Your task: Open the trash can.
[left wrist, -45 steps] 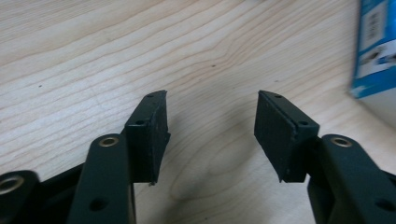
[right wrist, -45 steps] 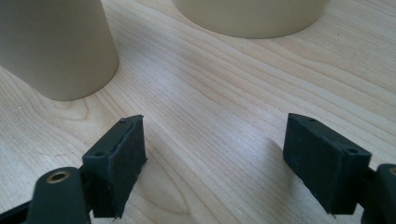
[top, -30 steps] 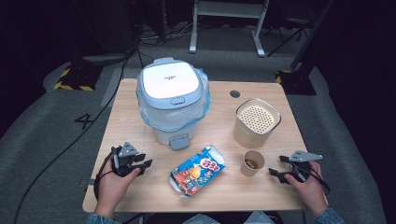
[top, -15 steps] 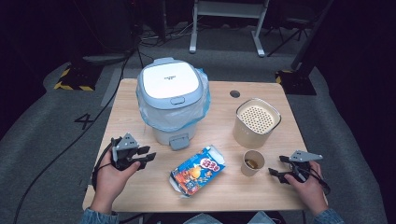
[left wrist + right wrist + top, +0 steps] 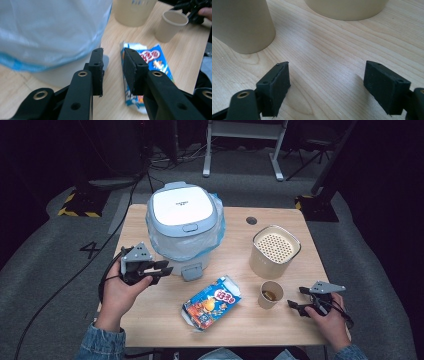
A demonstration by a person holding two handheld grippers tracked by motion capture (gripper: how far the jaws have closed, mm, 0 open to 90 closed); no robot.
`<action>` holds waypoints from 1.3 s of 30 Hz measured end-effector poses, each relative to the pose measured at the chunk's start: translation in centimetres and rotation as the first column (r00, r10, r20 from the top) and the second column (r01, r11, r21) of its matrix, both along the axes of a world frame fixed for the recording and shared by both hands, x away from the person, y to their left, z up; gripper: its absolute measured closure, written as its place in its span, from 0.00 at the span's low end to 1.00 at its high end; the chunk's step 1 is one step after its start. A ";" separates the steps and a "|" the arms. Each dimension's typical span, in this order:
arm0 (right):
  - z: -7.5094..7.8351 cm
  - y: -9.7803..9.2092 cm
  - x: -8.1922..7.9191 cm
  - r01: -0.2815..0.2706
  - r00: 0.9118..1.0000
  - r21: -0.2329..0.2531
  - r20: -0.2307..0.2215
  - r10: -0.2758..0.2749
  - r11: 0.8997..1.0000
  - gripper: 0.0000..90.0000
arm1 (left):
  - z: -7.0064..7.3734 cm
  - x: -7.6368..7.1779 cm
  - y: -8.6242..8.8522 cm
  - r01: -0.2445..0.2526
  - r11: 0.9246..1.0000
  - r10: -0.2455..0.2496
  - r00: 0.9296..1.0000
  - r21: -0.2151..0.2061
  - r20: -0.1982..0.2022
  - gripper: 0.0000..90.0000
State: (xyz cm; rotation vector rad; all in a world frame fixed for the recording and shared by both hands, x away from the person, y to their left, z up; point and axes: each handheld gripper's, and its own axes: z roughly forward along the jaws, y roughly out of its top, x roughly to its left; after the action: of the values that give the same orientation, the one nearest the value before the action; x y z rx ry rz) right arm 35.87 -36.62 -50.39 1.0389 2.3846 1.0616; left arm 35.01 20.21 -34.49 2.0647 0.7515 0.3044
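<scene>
Bare counter [image 5: 240, 255] between rice cooker [image 5: 184, 227] and canister [image 5: 274, 251]; snack packet [image 5: 211, 301] and paper cup [image 5: 270, 294] block front middle.

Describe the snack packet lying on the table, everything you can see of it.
The snack packet is a flat, glossy packet, mostly blue with a white and red logo and orange pictures; its print is too small to read. It lies flat and slanted on the bare wooden table, near the front edge, between the rice cooker and the paper cup. Nothing touches it. The left tool points toward it with a narrow gap between its jaws.
</scene>
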 end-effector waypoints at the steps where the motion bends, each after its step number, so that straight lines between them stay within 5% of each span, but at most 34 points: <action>1: 0.0 0.0 0.0 0.000 1.000 -0.001 0.000 0.000 1.000 0.24 | 0.3 0.2 -0.2 0.005 1.000 -0.005 1.000 -0.003 0.003 0.79; 14: 0.0 0.0 0.0 0.002 1.000 0.003 0.000 -0.002 1.000 0.25 | 4.6 2.6 -1.5 0.093 0.995 -0.091 0.994 -0.032 0.053 0.92; 24: 0.0 0.0 0.0 0.003 1.000 0.003 0.000 -0.003 1.000 0.25 | 6.6 4.8 -2.4 0.093 0.992 -0.084 0.992 -0.090 0.098 0.99; 35: 0.0 0.0 0.0 0.003 1.000 0.003 0.000 -0.003 1.000 0.25 | 6.3 6.8 -3.3 0.036 0.992 -0.024 0.995 -0.122 0.096 1.00; 39: 0.0 0.0 0.0 0.003 1.000 0.003 0.001 -0.003 1.000 0.25 | 6.2 7.1 -4.0 0.029 0.995 -0.020 0.995 -0.094 0.097 1.00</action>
State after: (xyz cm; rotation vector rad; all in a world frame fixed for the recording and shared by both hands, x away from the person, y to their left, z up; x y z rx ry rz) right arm 35.90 -36.67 -50.39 1.0422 2.3814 1.0644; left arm 42.08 16.24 -28.25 1.9538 0.6696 0.3458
